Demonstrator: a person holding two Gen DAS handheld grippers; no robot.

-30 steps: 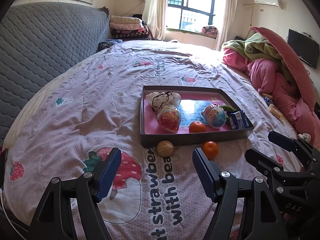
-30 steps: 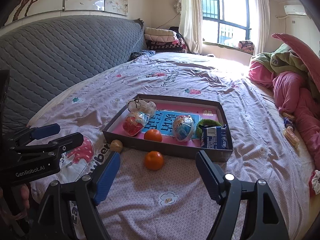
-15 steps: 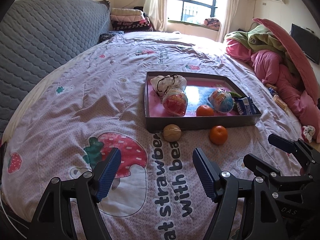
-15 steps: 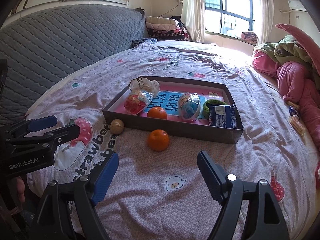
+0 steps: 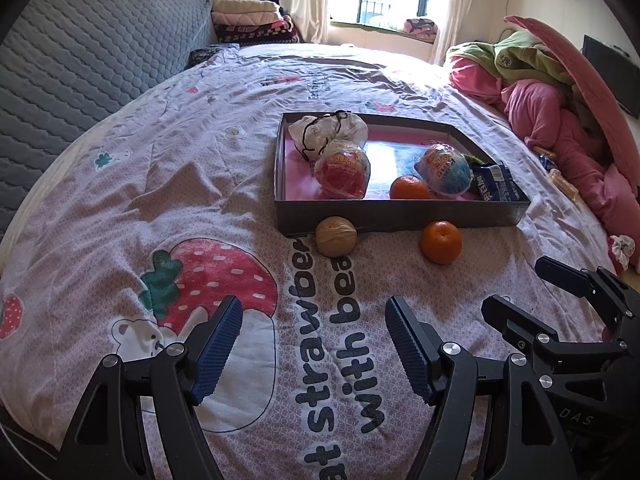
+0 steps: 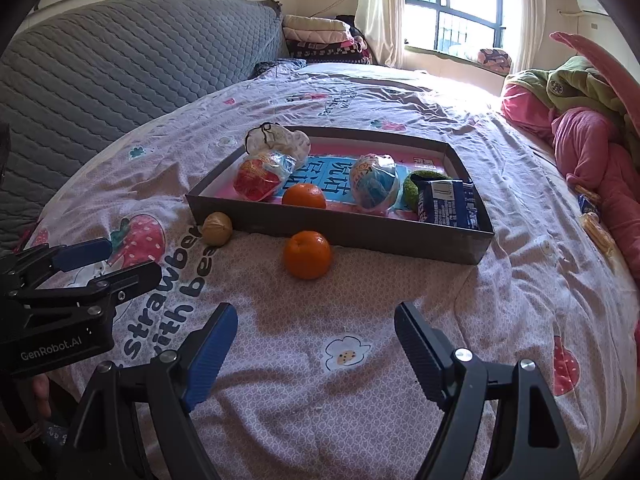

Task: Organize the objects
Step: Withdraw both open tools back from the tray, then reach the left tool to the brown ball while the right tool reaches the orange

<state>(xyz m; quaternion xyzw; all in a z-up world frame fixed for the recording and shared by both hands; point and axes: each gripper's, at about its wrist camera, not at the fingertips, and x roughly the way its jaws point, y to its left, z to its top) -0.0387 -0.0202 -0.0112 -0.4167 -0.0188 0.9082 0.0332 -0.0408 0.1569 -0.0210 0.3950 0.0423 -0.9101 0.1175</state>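
A shallow dark box (image 5: 400, 222) (image 6: 332, 232) lies on the bed. It holds a white bag, two wrapped round toys, an orange (image 5: 409, 188) (image 6: 304, 196), a green item and a blue packet (image 6: 448, 204). Outside it, against its near wall, sit a walnut (image 5: 335, 236) (image 6: 217, 229) and a second orange (image 5: 440, 242) (image 6: 307, 254). My left gripper (image 5: 314, 340) is open and empty, short of the walnut. My right gripper (image 6: 316, 348) is open and empty, short of the loose orange. Each gripper shows at the edge of the other's view.
The strawberry-print bedspread (image 5: 160, 208) covers the whole bed. A grey quilted headboard (image 5: 80, 64) rises on the left. Pink and green bedding (image 5: 552, 108) is heaped on the right, with small snack packets (image 6: 596, 224) beside it. Folded blankets (image 5: 252, 20) are stacked by the window.
Both grippers have sunk toward the bed and tilted down; the box, walnut and loose orange now look nearer and larger. Both stay open. Nothing on the bed has moved.
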